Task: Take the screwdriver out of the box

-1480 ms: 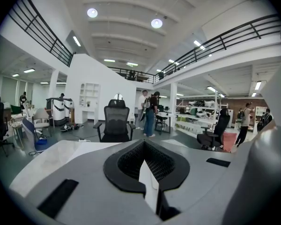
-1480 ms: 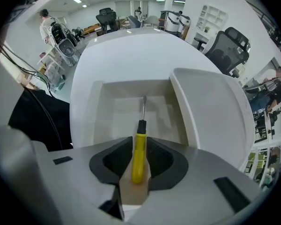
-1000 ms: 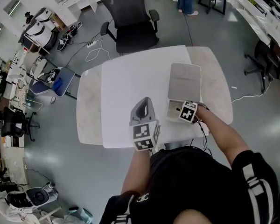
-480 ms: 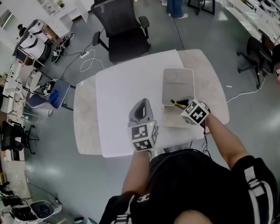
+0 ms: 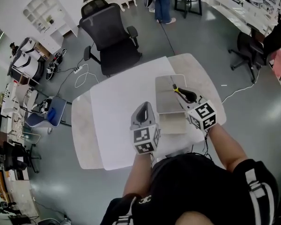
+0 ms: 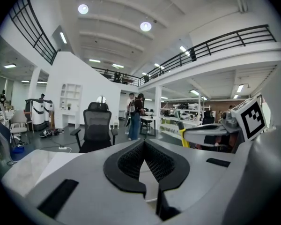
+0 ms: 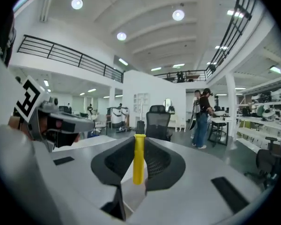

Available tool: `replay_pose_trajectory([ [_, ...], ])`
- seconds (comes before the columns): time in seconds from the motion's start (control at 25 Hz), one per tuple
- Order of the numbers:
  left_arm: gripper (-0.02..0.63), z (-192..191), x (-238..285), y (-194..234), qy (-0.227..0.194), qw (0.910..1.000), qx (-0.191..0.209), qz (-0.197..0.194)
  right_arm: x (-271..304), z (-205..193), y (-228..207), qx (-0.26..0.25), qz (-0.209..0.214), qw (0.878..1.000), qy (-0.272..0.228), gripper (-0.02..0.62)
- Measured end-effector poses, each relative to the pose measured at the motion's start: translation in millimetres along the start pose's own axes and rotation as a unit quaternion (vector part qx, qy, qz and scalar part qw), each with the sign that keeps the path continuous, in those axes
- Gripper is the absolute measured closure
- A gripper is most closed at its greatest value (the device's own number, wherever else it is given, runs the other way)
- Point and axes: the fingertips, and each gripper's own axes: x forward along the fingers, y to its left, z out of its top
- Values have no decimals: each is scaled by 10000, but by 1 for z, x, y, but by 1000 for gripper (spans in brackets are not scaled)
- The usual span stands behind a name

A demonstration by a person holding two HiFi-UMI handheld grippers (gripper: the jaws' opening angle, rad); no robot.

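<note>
The grey box (image 5: pixel 172 123) lies open on the right side of the white table (image 5: pixel 117 107), its lid (image 5: pixel 167 89) laid back away from me. My right gripper (image 5: pixel 187 96) hangs above the box, shut on the screwdriver (image 5: pixel 178 89). The tool's yellow part (image 7: pixel 138 159) stands between the jaws and its black end (image 7: pixel 140 126) points away from me. My left gripper (image 5: pixel 143 108) hovers over the table left of the box, shut with nothing in it (image 6: pixel 150 186). The left gripper view shows the right gripper (image 6: pixel 243 121) holding the yellow tool (image 6: pixel 182 138).
A black office chair (image 5: pixel 111 41) stands beyond the table's far edge. A person (image 5: pixel 161 3) stands farther back by desks. Another dark chair (image 5: pixel 253 48) is off to the right, with a white cable (image 5: pixel 239 90) on the floor near the table.
My right gripper has risen from the box with the screwdriver in its jaws, so the tool is above the open lid. The left gripper has barely moved.
</note>
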Motion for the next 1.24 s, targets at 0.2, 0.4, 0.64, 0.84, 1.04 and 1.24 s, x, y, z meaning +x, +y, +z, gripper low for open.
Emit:
replay_pose_trajectory([
  [0.2, 598, 5, 13, -22, -89, 9996, 99, -236, -30, 30, -28, 63, -703, 9942, -806, 531],
  [0.4, 598, 11, 21, -39, -156, 9989, 158, -422, -46, 30, -40, 97, -986, 9908, -920, 531],
  [0.64, 598, 14, 25, -48, -204, 9981, 198, -538, -54, 28, -43, 112, -1087, 9895, -950, 531],
  [0.84, 598, 13, 25, -53, -195, 9980, 200, -571, -57, 27, -43, 123, -1055, 9898, -949, 531],
  [1.04, 598, 13, 22, -53, -183, 9981, 195, -559, -58, 26, -40, 117, -1013, 9904, -929, 531],
  [1.24, 598, 10, 18, -55, -160, 9981, 193, -568, -60, 22, -36, 121, -981, 9912, -882, 531],
])
